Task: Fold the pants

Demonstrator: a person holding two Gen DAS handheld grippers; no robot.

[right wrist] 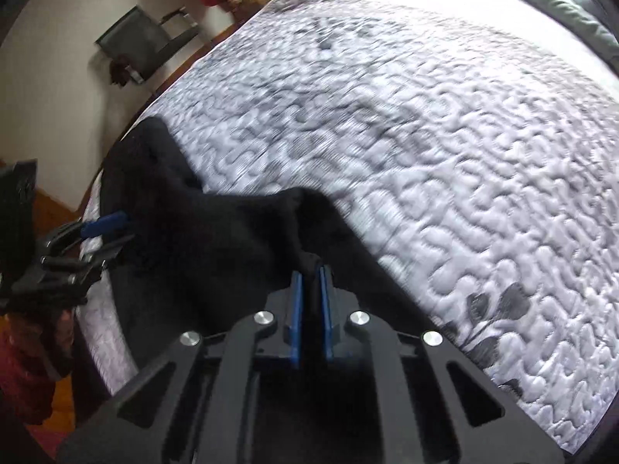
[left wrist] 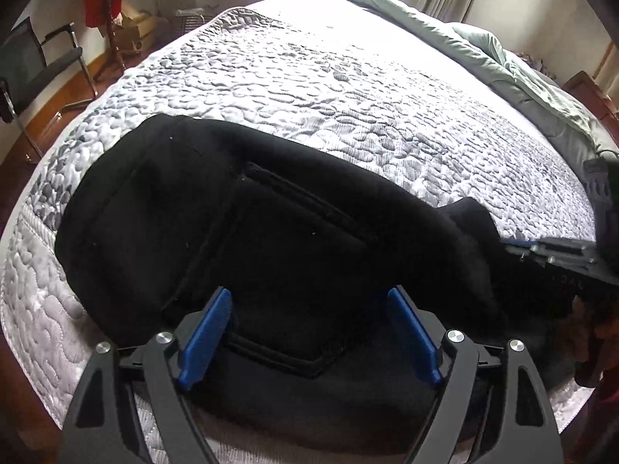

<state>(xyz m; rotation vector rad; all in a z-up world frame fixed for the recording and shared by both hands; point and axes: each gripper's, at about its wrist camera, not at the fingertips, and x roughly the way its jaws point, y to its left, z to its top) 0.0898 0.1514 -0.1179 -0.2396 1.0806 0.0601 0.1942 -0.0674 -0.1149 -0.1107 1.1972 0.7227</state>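
Note:
Black pants (left wrist: 240, 224) lie across the near edge of a quilted grey-white bed (left wrist: 329, 89), back pocket facing up. My left gripper (left wrist: 309, 309) is open, its blue pads (left wrist: 211, 328) spread just above the pocket area, holding nothing. My right gripper (right wrist: 308, 274) is shut on a raised fold of the black pants (right wrist: 232, 239), lifting the cloth off the bed (right wrist: 464, 154). The right gripper shows at the right edge of the left wrist view (left wrist: 557, 249). The left gripper shows at the left edge of the right wrist view (right wrist: 104, 232).
A grey-green duvet (left wrist: 503, 58) is bunched along the far side of the bed. A dark chair (left wrist: 35, 65) and a coat stand with a red bag (left wrist: 98, 0) stand on the wooden floor beyond the bed's left side.

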